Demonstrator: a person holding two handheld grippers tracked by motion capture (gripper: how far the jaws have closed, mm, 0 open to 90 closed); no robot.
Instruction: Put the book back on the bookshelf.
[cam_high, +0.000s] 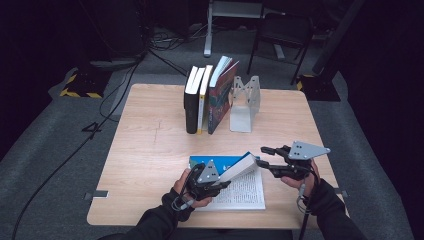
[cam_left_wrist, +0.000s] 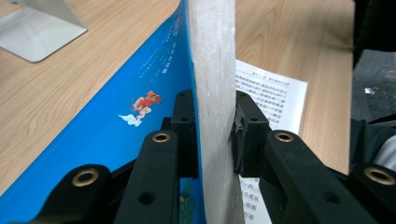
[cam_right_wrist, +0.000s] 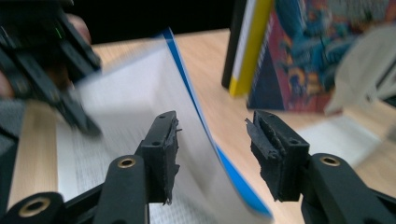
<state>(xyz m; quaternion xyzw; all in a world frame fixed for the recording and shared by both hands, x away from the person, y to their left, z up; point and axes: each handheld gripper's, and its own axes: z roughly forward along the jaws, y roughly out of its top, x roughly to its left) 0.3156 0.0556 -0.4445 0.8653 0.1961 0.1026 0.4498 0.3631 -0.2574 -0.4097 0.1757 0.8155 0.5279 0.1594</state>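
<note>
Left gripper (cam_left_wrist: 212, 135) fingers clamp the blue book's (cam_high: 227, 165) page block, closing it; right gripper (cam_right_wrist: 212, 149) fingers stand half-open, astride its cover.

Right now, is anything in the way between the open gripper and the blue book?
Nothing visible is. The right hand-held gripper is open, and the blue book edge already rises between its jaws, untouched. The left hand-held gripper clamps the page block.
</note>
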